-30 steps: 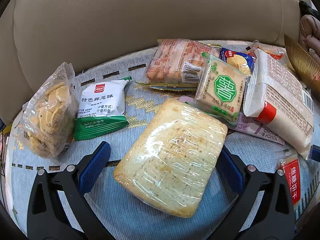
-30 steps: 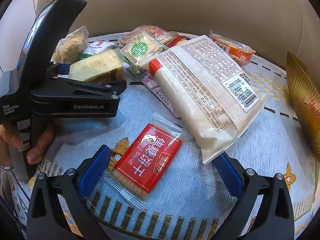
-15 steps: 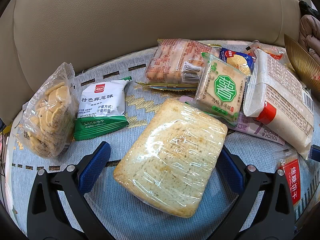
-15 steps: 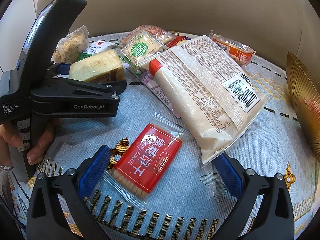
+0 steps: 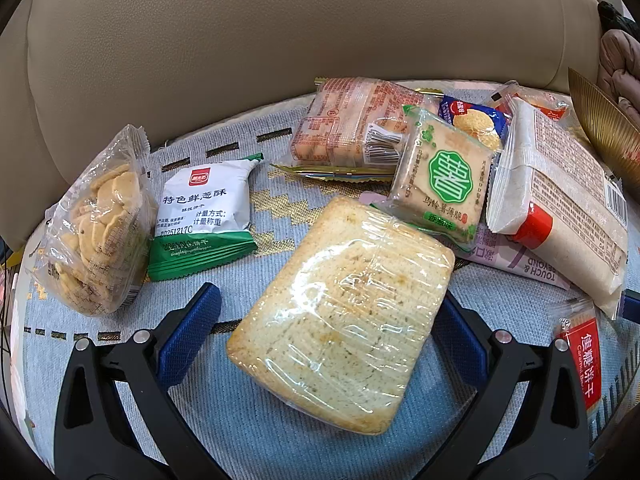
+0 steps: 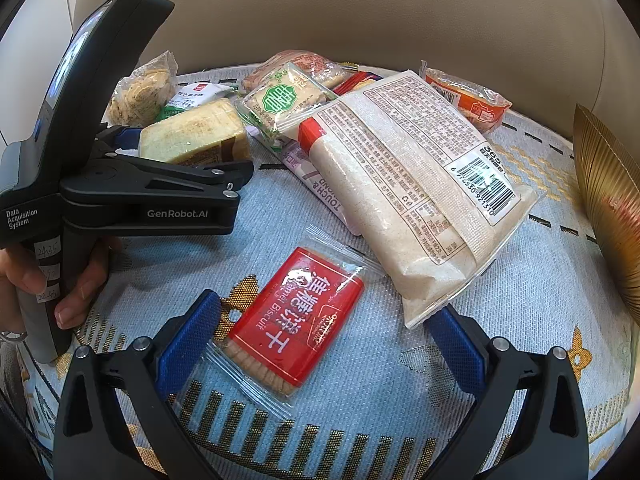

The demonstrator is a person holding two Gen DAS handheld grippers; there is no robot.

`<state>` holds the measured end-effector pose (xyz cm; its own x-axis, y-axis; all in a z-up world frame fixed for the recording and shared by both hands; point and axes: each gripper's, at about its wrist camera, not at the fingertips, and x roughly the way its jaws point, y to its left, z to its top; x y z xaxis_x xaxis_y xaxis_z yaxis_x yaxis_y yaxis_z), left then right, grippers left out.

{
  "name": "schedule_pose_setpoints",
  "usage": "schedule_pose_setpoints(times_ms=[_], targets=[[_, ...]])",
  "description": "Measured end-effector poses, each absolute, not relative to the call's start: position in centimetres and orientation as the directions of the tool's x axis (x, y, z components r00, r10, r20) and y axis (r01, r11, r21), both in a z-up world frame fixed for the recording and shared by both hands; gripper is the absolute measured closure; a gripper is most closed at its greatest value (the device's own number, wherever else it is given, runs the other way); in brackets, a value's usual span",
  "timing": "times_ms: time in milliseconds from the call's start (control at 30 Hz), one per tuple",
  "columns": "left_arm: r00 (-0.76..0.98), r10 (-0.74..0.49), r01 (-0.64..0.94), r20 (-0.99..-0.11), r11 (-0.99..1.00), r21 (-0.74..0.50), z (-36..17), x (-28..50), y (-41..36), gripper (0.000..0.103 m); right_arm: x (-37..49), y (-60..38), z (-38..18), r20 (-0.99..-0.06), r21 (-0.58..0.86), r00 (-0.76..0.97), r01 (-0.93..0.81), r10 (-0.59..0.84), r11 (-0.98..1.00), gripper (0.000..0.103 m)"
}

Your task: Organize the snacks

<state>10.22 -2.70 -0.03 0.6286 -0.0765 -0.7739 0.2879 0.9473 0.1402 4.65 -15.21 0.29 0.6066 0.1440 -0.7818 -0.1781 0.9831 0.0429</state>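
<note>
A plastic-wrapped stack of toast slices lies on the blue woven cloth. My left gripper stands open around it; the left pad is clear of the toast, and the right pad sits at its edge. In the right wrist view a red caramel biscuit pack lies between the open fingers of my right gripper, touching neither pad. That view also shows the left gripper, held by a hand, with the toast between its fingers.
Around the toast lie a clear cracker bag, a white-and-green packet, a pink wafer pack, a green-label cracker pack and a long white bag. A gold ribbed object stands right. A beige cushion rises behind.
</note>
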Motion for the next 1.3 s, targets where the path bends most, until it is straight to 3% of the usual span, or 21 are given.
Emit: schedule_pose_setpoints(times_ms=[1300], targets=[[0.627, -0.075, 0.288, -0.776, 0.947, 0.141, 0.12, 10.25, -2.68, 0.003, 4.83, -15.25, 0.25, -0.797, 0.025, 0.586, -0.209, 0.146, 0.978, 0.005]])
